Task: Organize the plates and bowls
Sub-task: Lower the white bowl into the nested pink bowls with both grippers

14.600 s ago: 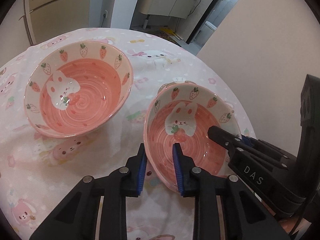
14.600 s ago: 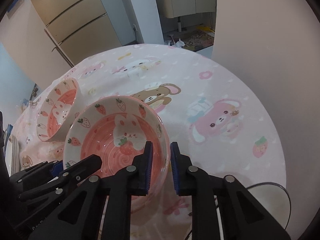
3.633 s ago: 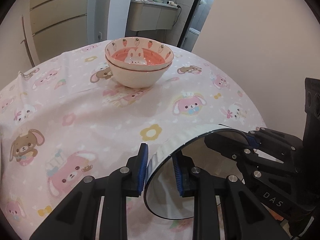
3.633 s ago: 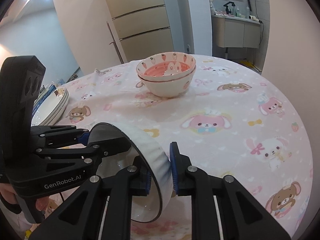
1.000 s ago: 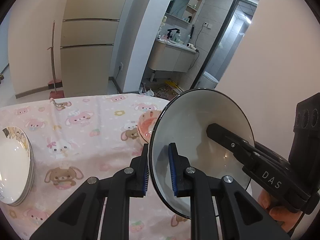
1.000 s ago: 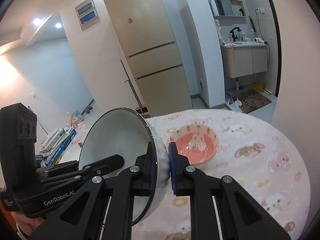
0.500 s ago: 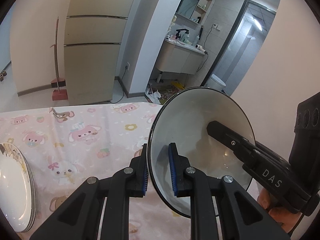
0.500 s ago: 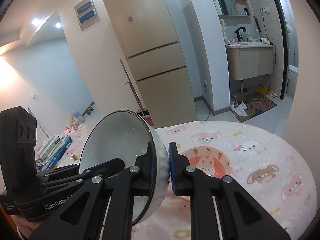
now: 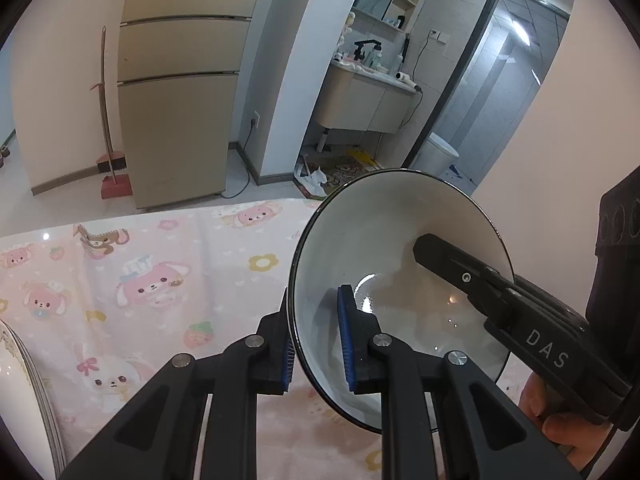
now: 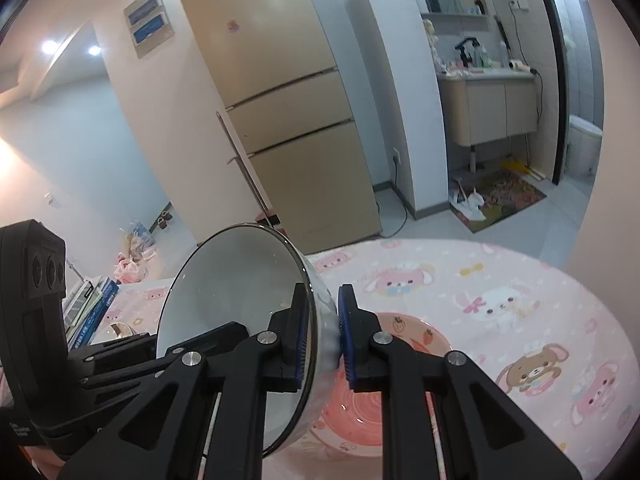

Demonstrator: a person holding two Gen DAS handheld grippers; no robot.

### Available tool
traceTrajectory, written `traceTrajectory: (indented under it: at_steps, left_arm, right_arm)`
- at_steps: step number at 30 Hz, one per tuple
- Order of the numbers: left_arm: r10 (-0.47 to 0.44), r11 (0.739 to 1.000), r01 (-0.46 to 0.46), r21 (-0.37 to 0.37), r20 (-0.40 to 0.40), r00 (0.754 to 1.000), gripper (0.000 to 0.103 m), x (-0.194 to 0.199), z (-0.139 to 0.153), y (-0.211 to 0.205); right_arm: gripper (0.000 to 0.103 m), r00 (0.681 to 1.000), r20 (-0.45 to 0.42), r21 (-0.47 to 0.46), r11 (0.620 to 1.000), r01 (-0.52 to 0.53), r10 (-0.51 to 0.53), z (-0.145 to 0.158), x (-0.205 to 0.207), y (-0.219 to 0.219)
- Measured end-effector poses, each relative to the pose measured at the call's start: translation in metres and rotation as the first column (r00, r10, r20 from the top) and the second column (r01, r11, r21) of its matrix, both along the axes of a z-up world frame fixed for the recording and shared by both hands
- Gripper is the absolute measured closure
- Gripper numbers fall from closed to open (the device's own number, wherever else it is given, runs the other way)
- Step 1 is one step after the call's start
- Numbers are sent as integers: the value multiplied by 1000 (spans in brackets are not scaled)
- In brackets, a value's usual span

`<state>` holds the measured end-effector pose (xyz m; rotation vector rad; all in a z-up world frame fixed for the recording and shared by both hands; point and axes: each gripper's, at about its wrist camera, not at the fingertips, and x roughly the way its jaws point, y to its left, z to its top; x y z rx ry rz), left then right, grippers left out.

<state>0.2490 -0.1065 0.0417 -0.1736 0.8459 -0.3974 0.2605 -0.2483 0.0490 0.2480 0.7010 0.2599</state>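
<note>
White-glazed, dark-rimmed bowl hangs in the air above the table, carried by both tools at once. Left gripper pinches the rim at roughly 7 o'clock of the bowl as the left wrist view shows it, one blue pad inside and one outside the wall. Right gripper pinches the opposite rim the same way; in the left view its black finger lies across the bowl's inside at about 3 o'clock. Two opposed rim grips probably serve to keep a smooth, heavy bowl from swinging or slipping out of one narrow pinch. The bowl is tipped, its mouth turned toward the left camera. In the right wrist view the pink strawberry bowl sits on the cartoon-print tablecloth directly under the carried one, at 6 o'clock of that frame; judged aim: nesting the white bowl into it. Plate stack rests at the table's edge, 8 o'clock in the left view, well apart from the bowls.
</note>
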Motion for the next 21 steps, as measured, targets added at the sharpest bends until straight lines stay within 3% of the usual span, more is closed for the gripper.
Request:
traceTrajectory:
  at_steps: [8,17,21]
  left_arm:
    - [15,1000,-15,-3,-28,1000,84,7,-12,0]
    - [6,997,-1,71,-71,997,83,10,-18,-12]
    - [1,999,4,54,-103,995,83,12,-23,-12]
  right_arm:
    - [88,1000,-25,-9,1000,-4,4,-10,9,1]
    - [88,997,-78,12,1000,-20,21,-22,16,-4]
    - [89,994,-104,15,1000,-22,23,-25,18,-7]
